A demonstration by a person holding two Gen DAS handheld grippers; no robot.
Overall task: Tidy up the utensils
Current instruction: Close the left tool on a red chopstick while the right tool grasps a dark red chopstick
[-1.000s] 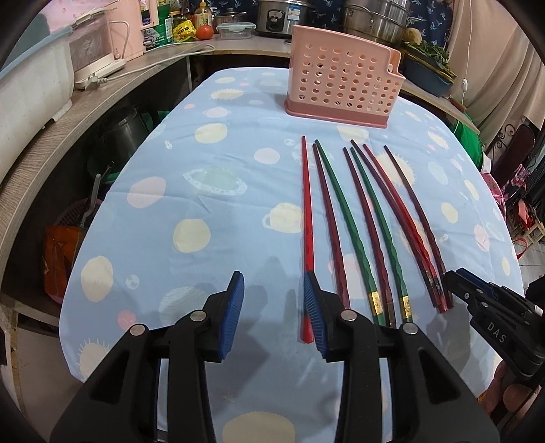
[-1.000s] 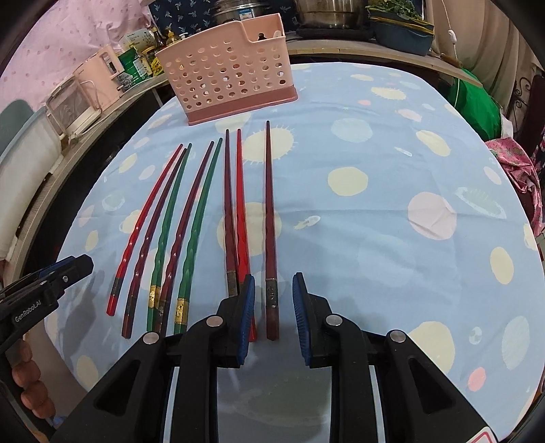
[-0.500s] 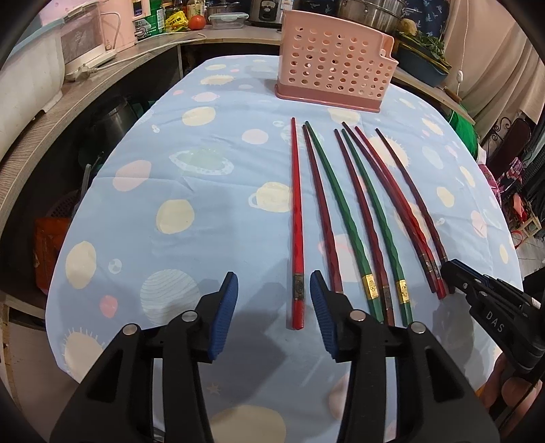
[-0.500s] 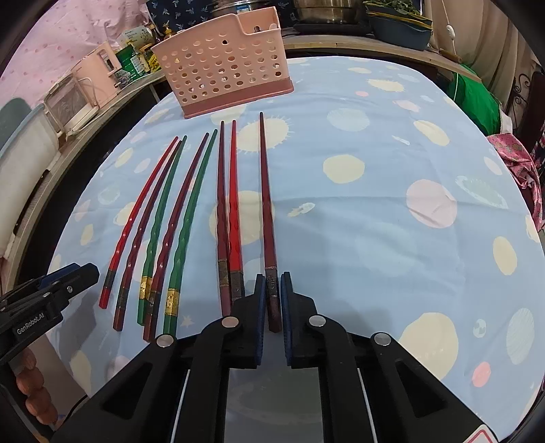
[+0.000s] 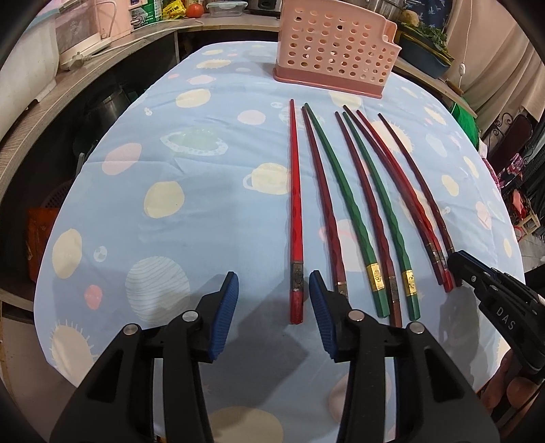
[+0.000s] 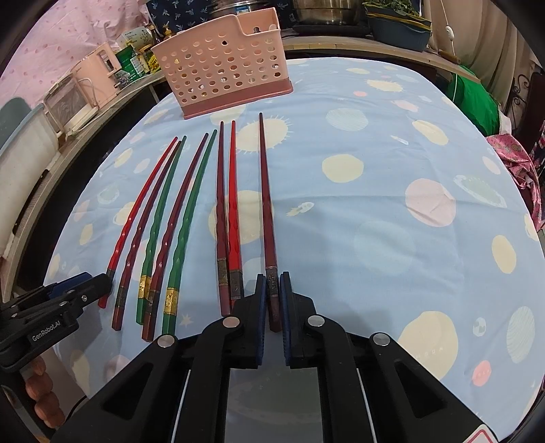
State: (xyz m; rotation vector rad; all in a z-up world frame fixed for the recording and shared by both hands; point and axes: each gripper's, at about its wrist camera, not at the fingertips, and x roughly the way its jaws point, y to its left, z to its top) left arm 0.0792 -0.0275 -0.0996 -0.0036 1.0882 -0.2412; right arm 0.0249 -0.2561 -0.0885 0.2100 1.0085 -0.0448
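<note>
Several chopsticks, red, dark red and green, lie side by side on the blue patterned tablecloth (image 5: 170, 211). A pink perforated utensil basket (image 5: 335, 61) stands at the far end; it also shows in the right wrist view (image 6: 224, 75). My left gripper (image 5: 274, 300) is open, its jaws on either side of the butt of the leftmost bright red chopstick (image 5: 295, 211). My right gripper (image 6: 273, 289) is shut on the butt of the rightmost dark red chopstick (image 6: 266, 191), which still lies along the cloth. The right gripper shows at the right in the left wrist view (image 5: 477, 279).
A wooden counter (image 5: 51, 98) curves along the left with a white and pink appliance (image 5: 88, 20), jars and a tomato. Steel pots and a dark planter (image 6: 398, 24) stand behind the basket. Green and pink cloth (image 6: 511, 153) hangs off the table's right side.
My right gripper has closed on the rightmost dark red chopstick. My left gripper has moved left and back, so the bright red chopstick's end now lies between its open jaws.
</note>
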